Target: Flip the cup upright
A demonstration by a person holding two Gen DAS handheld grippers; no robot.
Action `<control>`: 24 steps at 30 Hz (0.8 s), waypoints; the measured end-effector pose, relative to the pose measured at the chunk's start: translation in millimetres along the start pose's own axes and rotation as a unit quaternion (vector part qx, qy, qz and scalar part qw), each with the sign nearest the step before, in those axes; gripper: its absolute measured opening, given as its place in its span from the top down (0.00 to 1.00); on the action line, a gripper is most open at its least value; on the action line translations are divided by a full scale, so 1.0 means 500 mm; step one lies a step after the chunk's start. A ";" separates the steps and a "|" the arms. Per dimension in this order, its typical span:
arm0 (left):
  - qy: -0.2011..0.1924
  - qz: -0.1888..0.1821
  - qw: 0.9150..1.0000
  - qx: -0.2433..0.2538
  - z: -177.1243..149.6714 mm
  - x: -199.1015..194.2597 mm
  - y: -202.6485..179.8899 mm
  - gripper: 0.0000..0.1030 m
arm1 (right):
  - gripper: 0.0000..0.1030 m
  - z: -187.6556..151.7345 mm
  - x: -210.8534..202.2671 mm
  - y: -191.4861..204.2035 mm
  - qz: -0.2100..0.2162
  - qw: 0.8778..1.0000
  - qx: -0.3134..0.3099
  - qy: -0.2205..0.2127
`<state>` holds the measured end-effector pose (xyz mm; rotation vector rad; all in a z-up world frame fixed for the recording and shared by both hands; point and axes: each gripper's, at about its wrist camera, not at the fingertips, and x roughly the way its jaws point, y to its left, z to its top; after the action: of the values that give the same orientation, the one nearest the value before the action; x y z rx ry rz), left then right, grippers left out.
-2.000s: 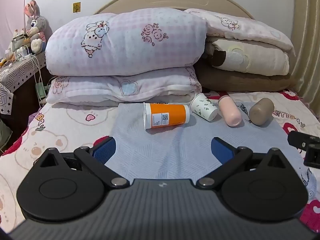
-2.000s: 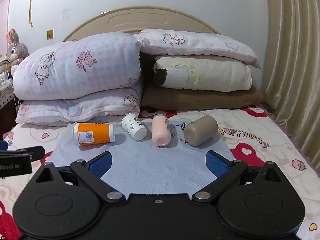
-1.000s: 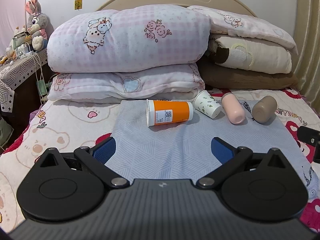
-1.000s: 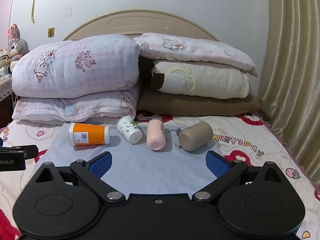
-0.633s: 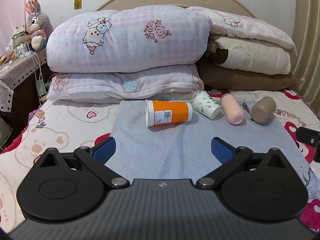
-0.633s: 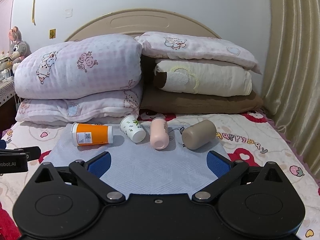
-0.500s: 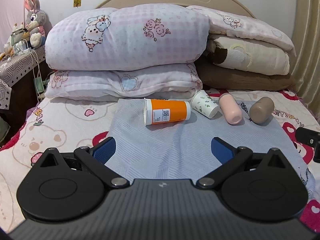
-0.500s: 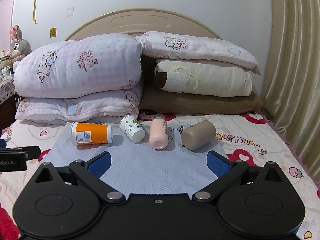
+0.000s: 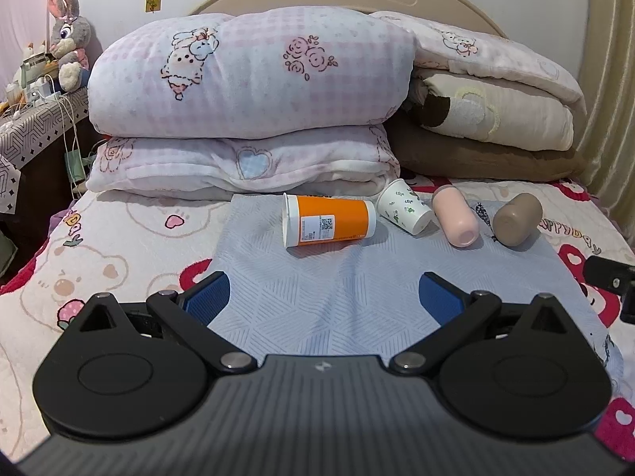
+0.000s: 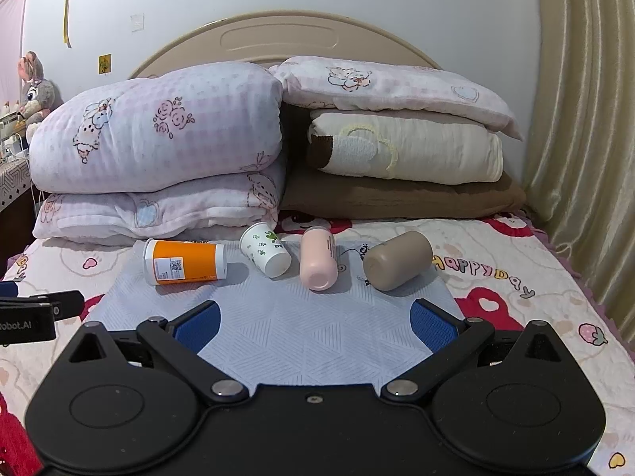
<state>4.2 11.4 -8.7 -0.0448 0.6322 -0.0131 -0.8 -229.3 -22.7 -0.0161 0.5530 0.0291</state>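
Left wrist view: left gripper (image 9: 323, 297) level, fingers (image 9: 208, 295) apart.

Readable: "HAPPYDAY" printed on bedsheet (image 10: 476, 273); "Robot.AI", partly cut off, on left gripper (image 10: 27, 323) body. QR code on orange cup (image 10: 184, 262) label, text illegible.

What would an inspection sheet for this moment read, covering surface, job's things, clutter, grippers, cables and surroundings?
Surface: bed with cartoon-print sheet; pale blue mat spread on it.
Job's things: four cups on their sides in a row on the mat: orange cup, white leaf-print cup, pink cup, tan cup. None upright.
Clutter: nothing seen on the mat besides the cups.
Grippers: left gripper and right gripper both open, empty, short of the cups.
Cables: white cables hang off the side table.
Surroundings: stacked pillows, headboard, plush rabbit, curtain.
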 end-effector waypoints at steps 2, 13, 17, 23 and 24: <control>0.000 0.001 1.000 0.002 0.000 0.000 -0.001 0.00 | 0.00 0.000 0.002 0.000 0.001 1.000 -0.001 0.002; 0.019 -0.007 1.000 -0.012 -0.001 0.007 0.000 0.00 | 0.00 -0.005 0.012 0.003 0.002 1.000 -0.008 0.015; 0.030 0.006 1.000 -0.006 -0.004 0.014 -0.002 0.00 | 0.00 -0.009 0.019 0.006 0.008 1.000 -0.014 0.026; 0.057 0.023 0.998 0.006 -0.009 0.030 0.006 0.00 | 0.00 -0.014 0.022 0.010 0.015 0.999 -0.022 0.032; 0.055 0.025 0.998 0.008 -0.009 0.029 0.007 0.00 | 0.00 -0.014 0.021 0.010 0.017 0.999 -0.024 0.031</control>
<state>13.5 14.5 -21.2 -0.0125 0.7430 0.0279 4.4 -224.0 -34.1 -0.0551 0.6139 0.0746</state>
